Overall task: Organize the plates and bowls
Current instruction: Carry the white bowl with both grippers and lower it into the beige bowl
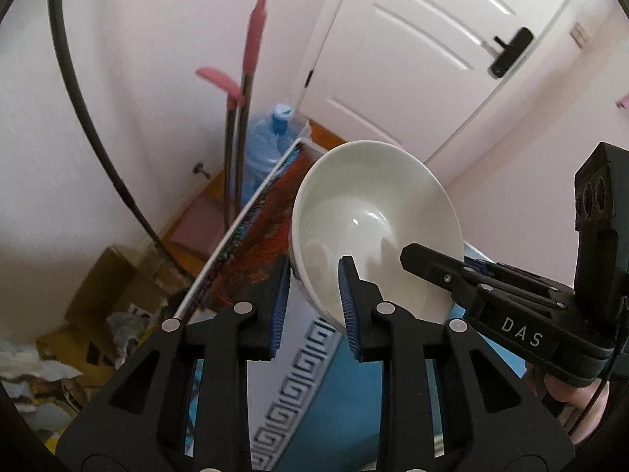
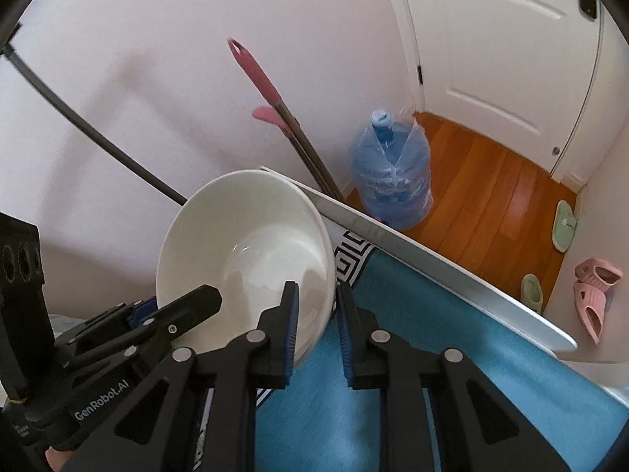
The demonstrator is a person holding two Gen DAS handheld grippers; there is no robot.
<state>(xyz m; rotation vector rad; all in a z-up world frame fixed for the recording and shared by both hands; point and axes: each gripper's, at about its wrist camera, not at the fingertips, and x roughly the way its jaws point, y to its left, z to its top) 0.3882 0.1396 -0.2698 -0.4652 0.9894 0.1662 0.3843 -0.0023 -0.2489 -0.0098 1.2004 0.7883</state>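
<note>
A: So what's the room like? There's a big blue plastic water jug (image 2: 391,175) wrapped in clear film sitting on the orange wood floor (image 2: 483,192), right by the white panelled door (image 2: 499,39).

B: Yep, and two pink-handled metal mop poles (image 2: 275,118) lean on the pale pink wall just beside it. Pink slippers (image 2: 593,295) and green slippers (image 2: 564,226) are by the far wall.

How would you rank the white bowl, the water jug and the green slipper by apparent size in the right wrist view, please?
1. White bowl, though it is nearest the camera.
2. Water jug.
3. Green slipper.
</note>
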